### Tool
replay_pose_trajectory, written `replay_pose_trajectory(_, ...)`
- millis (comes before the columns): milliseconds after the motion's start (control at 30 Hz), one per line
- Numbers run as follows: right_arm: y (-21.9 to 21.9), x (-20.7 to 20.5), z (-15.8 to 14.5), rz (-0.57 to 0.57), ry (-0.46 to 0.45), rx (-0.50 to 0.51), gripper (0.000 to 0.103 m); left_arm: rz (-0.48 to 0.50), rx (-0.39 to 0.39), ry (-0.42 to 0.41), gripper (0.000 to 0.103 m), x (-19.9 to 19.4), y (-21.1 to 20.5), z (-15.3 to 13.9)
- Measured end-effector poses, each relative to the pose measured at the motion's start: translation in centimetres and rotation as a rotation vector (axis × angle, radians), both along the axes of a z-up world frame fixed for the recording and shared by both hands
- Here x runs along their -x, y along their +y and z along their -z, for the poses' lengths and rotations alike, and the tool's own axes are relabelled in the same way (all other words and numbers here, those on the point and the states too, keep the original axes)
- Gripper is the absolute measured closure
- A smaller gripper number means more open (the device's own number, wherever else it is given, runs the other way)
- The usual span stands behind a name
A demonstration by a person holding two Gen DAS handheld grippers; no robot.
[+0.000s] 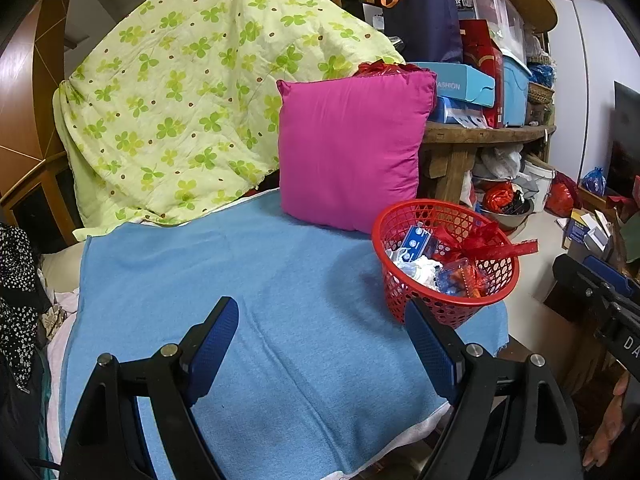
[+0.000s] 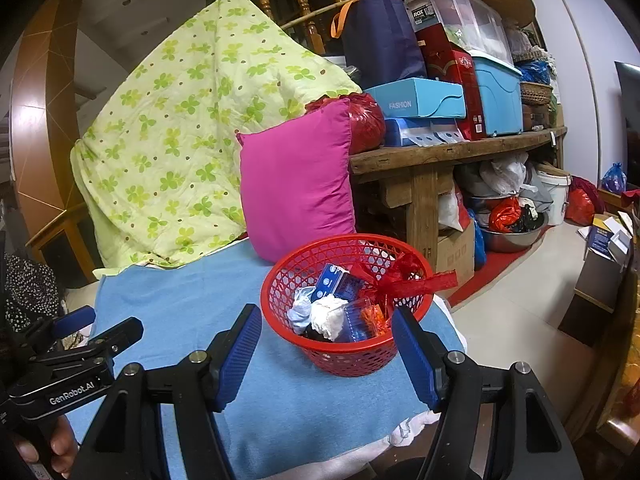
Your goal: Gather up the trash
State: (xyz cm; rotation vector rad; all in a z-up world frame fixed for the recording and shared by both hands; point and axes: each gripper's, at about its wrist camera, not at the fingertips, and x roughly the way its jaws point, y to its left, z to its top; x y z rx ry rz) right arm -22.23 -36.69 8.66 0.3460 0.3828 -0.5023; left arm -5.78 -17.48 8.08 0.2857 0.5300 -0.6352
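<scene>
Both tongs, left [image 1: 322, 354] and right [image 2: 326, 354], stand apart, empty. Red basket [image 2: 344, 356] of trash sits just beyond the right tongs, pink cushion [image 2: 298, 196] behind it.

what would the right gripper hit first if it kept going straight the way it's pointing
Most likely the red mesh basket of trash, which sits on the blue towel just ahead of the right gripper, whose jaws stand open and empty. Depth is unclear, so it could touch the towel just short of the basket.
</scene>
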Motion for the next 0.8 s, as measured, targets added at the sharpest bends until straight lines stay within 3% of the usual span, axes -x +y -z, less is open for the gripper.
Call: replay_pose_trajectory(800, 1.3, -0.3, -0.5, -0.005, 0.014, 0.029, 0.032, -0.003, 0.017, 0.013, 0.018, -0.4, 1.4, 0.3)
